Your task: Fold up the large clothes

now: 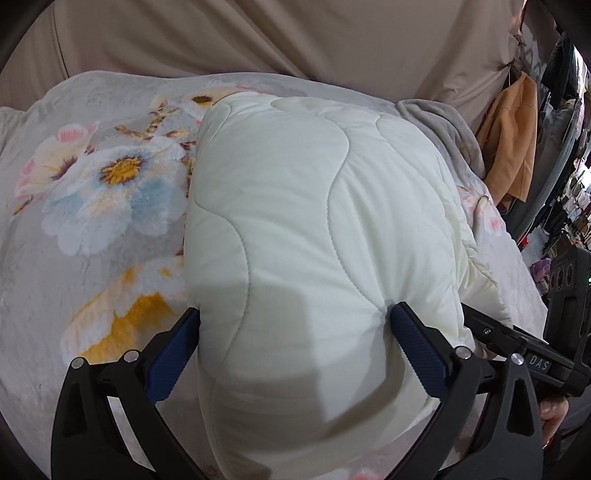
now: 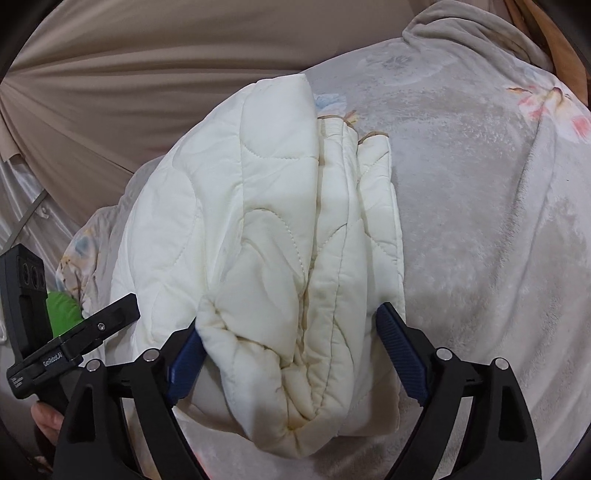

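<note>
1. A cream quilted garment (image 1: pixel 317 229) is seen lying folded into a thick bundle on a floral plush blanket (image 1: pixel 92 192), with a beige curtain (image 1: pixel 295 33) hanging at the far side

2. In the left wrist view, the left gripper (image 1: pixel 295 325) is shown spread wide around the near end of the bundle; its blue pads (image 1: pixel 417 354) stand at either flank of the padding, the right one denting the fabric slightly. Whether a firm hold is applied cannot be told

3. In the right wrist view, the right gripper (image 2: pixel 291 325) is shown with its jaws parted wide, straddling the stacked layered edges of the garment (image 2: pixel 280 229); no clamping is evident, so the fabric is judged released

4. The other hand-held unit is visible at the frame edge in each view, so both grippers are placed close together at the near end of the bundle

5. The step in hand is judged to be the release after a fold has been laid down; the task appears well advanced, as several layers are already stacked

6. For the next move, the layered edges at the right are to be checked for alignment, and the bundle is to be pressed flat or folded once more. Because the padding is springy, a deep, full-width bite is called for, or the layers may slip open
</note>
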Demonstrator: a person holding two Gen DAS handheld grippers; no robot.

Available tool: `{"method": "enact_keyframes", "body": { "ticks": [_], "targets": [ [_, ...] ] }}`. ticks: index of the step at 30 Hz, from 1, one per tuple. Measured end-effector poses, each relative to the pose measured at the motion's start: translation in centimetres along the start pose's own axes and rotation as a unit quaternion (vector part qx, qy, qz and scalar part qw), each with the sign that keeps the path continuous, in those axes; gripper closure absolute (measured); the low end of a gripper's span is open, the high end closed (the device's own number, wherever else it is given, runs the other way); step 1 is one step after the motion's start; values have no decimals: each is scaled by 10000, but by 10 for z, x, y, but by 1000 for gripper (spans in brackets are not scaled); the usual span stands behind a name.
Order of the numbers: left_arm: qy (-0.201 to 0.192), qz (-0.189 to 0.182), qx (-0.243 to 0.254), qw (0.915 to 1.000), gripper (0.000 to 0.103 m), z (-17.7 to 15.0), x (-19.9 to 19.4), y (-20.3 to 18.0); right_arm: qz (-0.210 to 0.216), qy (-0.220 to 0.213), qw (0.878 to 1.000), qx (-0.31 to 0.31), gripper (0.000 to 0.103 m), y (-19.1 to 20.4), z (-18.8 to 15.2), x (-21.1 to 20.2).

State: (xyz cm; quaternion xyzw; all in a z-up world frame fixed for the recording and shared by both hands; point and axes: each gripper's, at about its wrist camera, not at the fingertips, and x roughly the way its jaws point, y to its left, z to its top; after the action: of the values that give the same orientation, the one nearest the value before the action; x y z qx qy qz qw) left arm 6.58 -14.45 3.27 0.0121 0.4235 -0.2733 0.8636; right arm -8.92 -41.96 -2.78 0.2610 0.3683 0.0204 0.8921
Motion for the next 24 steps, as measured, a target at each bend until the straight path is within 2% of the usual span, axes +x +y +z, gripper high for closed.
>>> {"method": "enact_keyframes", "body": {
  "ticks": [4,9,11,13,15,16,20,24],
  "targets": [
    [-79,98,58,9999,5,1,3,-2,49,-18,10000,-26,11,-4,4,5],
    [-142,173,115,9997,5,4,6,-5,20,-44,10000,-84,12,-2,9,10],
    [-144,144,167,9997,5,5,4,-6,59,-61,9999,-60,24,0,10,10],
    [-164,83,288,9994,7,7,-1,-9,119,-108,9998,-94,55,7,12,4],
    [-201,44,374,9991,13,9,-7,-13,135,-173,9997,-101,69,13,15,-4],
    [-230,13,405,9989,18,11,-12,-14,125,-214,9996,-144,73,18,17,-9],
    [-363,-119,575,9976,37,20,-29,-18,48,-504,9979,-397,78,40,20,-29],
    [-641,-259,755,9947,44,29,-53,-25,67,-857,9944,-617,78,62,26,-53]
  ]
}}
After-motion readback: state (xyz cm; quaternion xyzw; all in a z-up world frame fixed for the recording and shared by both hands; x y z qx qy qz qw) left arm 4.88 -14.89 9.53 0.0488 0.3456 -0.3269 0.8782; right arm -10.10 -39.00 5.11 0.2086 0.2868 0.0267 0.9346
